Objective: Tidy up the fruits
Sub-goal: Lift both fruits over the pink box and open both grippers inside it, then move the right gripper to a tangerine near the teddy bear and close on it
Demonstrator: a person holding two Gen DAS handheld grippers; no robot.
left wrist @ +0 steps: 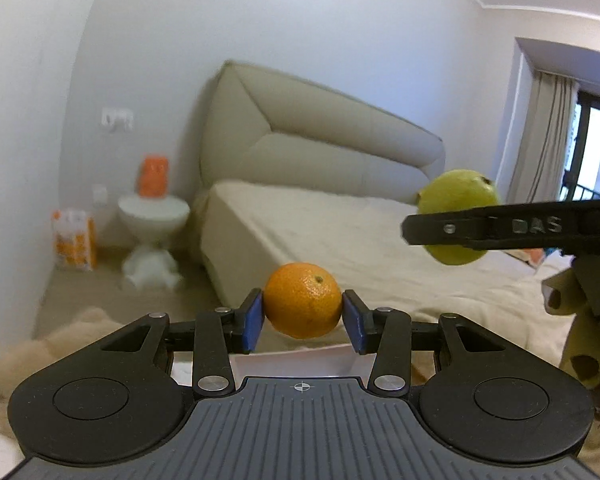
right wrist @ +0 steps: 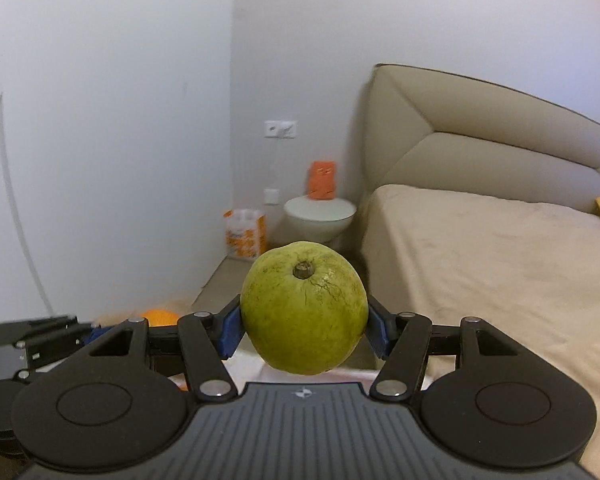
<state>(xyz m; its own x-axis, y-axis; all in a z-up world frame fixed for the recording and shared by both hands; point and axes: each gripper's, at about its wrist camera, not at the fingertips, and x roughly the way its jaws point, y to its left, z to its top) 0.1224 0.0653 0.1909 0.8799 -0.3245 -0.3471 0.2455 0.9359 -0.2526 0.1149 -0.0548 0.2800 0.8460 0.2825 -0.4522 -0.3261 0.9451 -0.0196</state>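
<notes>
My left gripper (left wrist: pixel 303 316) is shut on an orange (left wrist: pixel 303 300) between its blue pads and holds it up in the air. My right gripper (right wrist: pixel 304 330) is shut on a green guava (right wrist: pixel 304 308), also held in the air. In the left wrist view the guava (left wrist: pixel 458 192) and the right gripper's finger (left wrist: pixel 500 226) show at the right, higher than the orange. In the right wrist view the orange (right wrist: pixel 160 317) and the left gripper show low at the left. A white surface (left wrist: pixel 300 364) lies just below the left gripper; what it is cannot be told.
A beige bed (right wrist: pixel 480 248) with a padded headboard (left wrist: pixel 320 136) fills the right. A white round side table (right wrist: pixel 320 210) with an orange object (right wrist: pixel 322 180) stands by the wall, next to an orange-white bag (right wrist: pixel 245 240). A beige plush thing (left wrist: pixel 60 340) lies low at the left.
</notes>
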